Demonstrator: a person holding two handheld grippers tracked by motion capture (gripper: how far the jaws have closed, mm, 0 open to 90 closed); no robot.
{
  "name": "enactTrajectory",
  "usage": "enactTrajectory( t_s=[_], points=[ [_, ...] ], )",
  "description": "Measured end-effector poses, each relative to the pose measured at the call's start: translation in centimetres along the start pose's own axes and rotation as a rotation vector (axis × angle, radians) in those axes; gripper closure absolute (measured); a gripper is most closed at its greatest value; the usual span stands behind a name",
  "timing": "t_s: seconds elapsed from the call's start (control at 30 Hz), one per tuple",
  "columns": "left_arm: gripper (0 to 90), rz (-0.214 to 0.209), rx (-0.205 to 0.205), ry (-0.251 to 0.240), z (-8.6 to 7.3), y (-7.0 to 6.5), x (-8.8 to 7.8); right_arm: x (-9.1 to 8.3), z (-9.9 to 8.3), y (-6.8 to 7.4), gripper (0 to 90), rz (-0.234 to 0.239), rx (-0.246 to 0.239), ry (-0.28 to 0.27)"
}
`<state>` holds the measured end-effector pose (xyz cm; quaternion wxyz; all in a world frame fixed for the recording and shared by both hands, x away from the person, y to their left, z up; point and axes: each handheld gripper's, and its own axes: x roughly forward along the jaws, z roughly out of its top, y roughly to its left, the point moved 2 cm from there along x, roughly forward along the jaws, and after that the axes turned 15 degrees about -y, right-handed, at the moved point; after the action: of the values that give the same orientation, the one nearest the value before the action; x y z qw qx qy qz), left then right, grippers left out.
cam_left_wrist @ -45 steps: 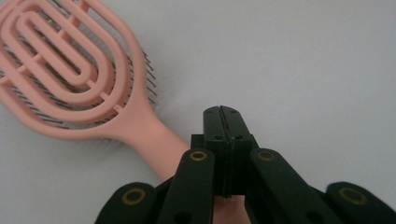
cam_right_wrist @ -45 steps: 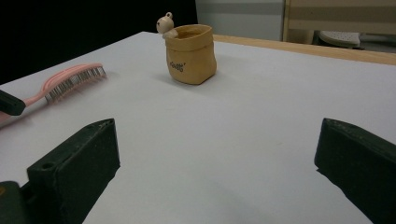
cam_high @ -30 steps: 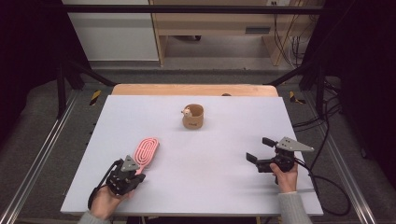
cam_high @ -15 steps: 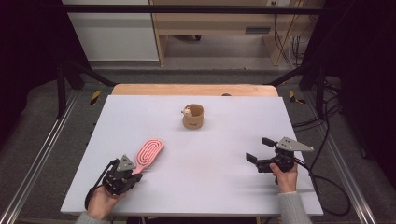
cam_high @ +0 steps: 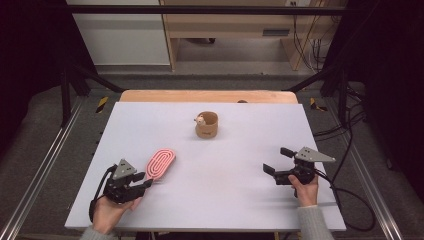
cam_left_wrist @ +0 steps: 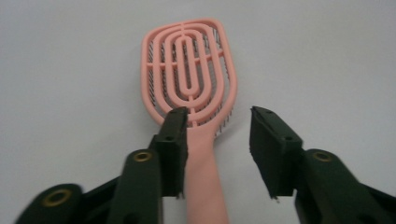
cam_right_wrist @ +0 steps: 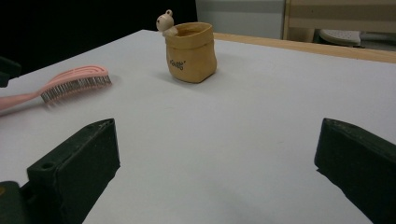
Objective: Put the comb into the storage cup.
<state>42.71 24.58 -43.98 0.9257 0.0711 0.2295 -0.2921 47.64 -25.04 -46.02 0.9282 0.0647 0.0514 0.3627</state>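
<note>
A pale lavender-white rectangular tabletop [cam_high: 215, 200] fills the middle of the scene, with a strip of light wood [cam_high: 207, 96] showing along its far edge. Around it runs a dark metal frame on grey floor matting; beyond the far side stand a white cabinet [cam_high: 120, 32] and a wooden bench or shelf [cam_high: 235, 25], and black cables lie on the floor at the right.

Toward the far centre of the table stands a small tan sack-shaped pot [cam_high: 207, 125] with a little bear figure [cam_right_wrist: 165, 21] peeking over its rim; its inside cannot be made out.

At the near left lies a pink plastic vented hairbrush [cam_high: 160, 163], bristles down. The left gripper [cam_left_wrist: 218, 135] has its jaws apart on either side of the brush handle, one jaw just touching it. At the near right, the right gripper [cam_high: 276, 161] is held with jaws wide apart over bare table.
</note>
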Motion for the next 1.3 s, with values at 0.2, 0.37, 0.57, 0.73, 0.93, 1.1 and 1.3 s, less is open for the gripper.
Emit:
enactTrajectory(
  t_s=[0.2,0.37,0.57,0.73,0.93,1.1,1.3],
  points=[
    [32.1,0.048,-0.032,-0.007,0.4,0.7,0.1,0.0,0.0,0.0,0.5,-0.001,0.001,0.001],
    [14.3,0.069,-0.047,-0.004,0.9,1.0,0.2,0.0,0.0,0.0,0.5,-0.001,0.001,0.001],
    [4.3,0.057,-0.068,0.016,1.2,1.3,0.4,0.0,0.0,0.0,0.5,-0.002,0.0,0.002],
    [1.3,0.067,-0.063,0.035,1.2,1.6,0.9,0.0,0.0,0.0,0.5,-0.002,-0.002,0.003],
    [0.0,0.068,-0.062,0.078,1.0,1.7,1.8,0.0,0.0,0.0,0.4,-0.002,-0.001,0.004],
    [0.0,0.057,-0.06,0.096,0.4,1.6,2.3,0.0,0.0,0.0,0.4,-0.002,-0.002,0.004],
    [0.0,0.057,-0.053,0.103,-0.2,1.5,2.5,0.0,0.0,0.0,0.5,-0.002,0.0,0.001]
  ],
)
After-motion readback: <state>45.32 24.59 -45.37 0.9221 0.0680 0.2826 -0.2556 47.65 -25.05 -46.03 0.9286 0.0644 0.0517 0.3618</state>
